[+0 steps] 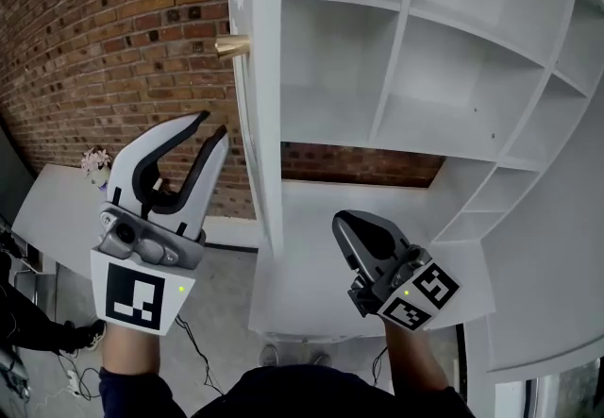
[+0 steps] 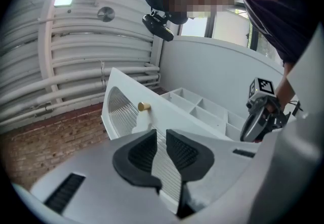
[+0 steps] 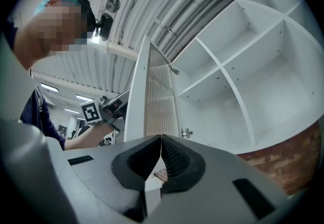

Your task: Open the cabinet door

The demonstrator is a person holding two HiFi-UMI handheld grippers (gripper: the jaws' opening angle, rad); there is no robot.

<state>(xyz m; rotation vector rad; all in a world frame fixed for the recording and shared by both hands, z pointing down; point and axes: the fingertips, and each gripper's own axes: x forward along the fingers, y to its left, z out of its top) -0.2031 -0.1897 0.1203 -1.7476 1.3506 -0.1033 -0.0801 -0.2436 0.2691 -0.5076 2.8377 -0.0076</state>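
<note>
Since the cabinet door (image 1: pixel 255 124) stands swung well out from the cabinet, edge-on to the person and with its long axis upright, what matters now is which side of it each gripper is on. The brass knob (image 1: pixel 231 46) sticks out from the door's left face, close to its free edge, towards the brick wall (image 1: pixel 113 29). The left gripper (image 1: pixel 209 126) is on that same side, just beside the door's free edge, pointing up. The knob sits above its fingertips and a little towards the door. Its fingers are spread with a clear gap and nothing is between them; in the left gripper view only the door's ribbed panel shows through the gap, and the pads touch nothing.

The right gripper (image 1: pixel 342 221) is on the other side of the door, in front of the bare white shelves (image 1: pixel 406 76) and lower down. Its fingers are pressed together at the tips with nothing caught between them. The door panel stands between it and the knob.

I'd say the left gripper is plainly the nearer one. To swing the door wider, it would have to rise along the free edge to the knob. As things lie, the opening looks largely done.
</note>
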